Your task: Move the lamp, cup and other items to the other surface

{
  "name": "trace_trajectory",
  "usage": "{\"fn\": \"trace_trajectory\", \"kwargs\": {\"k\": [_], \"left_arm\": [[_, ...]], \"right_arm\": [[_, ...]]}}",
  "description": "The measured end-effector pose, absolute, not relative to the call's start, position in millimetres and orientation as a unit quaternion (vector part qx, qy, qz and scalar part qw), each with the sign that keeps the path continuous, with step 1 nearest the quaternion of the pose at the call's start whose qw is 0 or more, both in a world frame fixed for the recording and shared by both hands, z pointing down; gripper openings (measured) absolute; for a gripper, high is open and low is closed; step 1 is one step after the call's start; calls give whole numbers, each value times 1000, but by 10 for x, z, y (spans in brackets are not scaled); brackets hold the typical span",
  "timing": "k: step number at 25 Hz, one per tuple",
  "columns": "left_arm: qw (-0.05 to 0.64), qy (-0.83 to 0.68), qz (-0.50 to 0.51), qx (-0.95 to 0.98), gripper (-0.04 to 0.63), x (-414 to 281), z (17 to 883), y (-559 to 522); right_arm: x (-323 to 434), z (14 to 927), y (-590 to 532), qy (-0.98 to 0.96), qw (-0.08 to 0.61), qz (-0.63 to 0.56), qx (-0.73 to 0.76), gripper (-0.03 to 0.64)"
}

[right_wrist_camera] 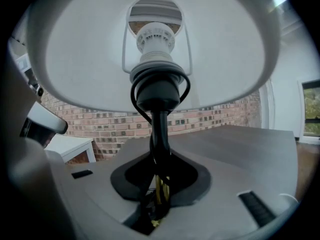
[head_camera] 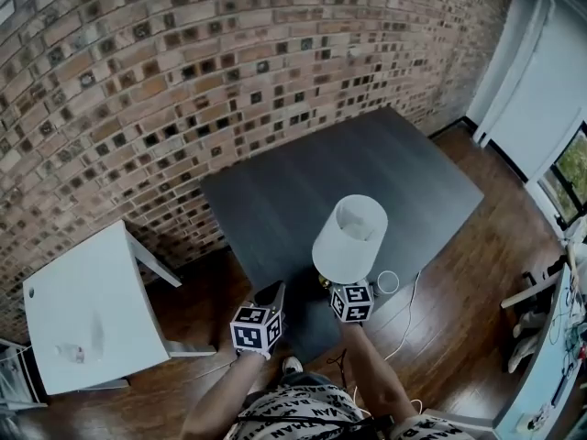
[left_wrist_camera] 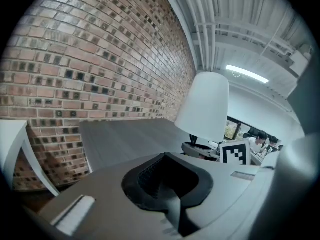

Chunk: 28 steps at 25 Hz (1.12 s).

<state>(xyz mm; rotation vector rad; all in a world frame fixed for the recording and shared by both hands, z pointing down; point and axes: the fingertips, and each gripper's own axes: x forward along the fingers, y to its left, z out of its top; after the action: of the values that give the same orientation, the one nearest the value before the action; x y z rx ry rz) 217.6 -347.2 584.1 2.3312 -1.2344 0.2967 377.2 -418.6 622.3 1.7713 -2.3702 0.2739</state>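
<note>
The right claw [right_wrist_camera: 159,206] is clenched on the lamp [right_wrist_camera: 159,119]. Its own view shows the jaws pressed on the thin black stem low down, with a black wire running along that stem and the white shade spreading wide overhead. From the head view, the lamp [head_camera: 348,238] stands upright at the near edge of the dark bench [head_camera: 303,186], directly ahead of the right claw's marker cube.

The left claw [left_wrist_camera: 172,201] is closed and grasps nothing — its view shows the dark pads meeting with no object in the gap. It sits just left of the lamp [left_wrist_camera: 202,109], apart from it, and points across the dark bench toward the brick wall [left_wrist_camera: 100,59].

Just right of the lamp's foot lies a small white ring-shaped thing, probably the cup [head_camera: 388,282] seen from above, though it is too small to be sure. A thin white cord [head_camera: 409,317] trails from beside it down over the wooden floor [head_camera: 477,246].

The white bench [head_camera: 87,310] stands well apart to the left, against the same wall, with a small pale object on its near end that is too blurred to name.
</note>
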Motion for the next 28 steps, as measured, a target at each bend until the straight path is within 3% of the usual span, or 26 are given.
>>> {"fn": "trace_trajectory", "kwargs": {"k": [13, 28], "left_arm": [[220, -535, 85, 811, 0, 1021, 5438, -2974], [233, -642, 48, 729, 0, -733, 5369, -1510]], "right_arm": [[2619, 5477, -3884, -851, 71, 53, 517, 74], [542, 5282, -2893, -915, 83, 48, 392, 74]]}}
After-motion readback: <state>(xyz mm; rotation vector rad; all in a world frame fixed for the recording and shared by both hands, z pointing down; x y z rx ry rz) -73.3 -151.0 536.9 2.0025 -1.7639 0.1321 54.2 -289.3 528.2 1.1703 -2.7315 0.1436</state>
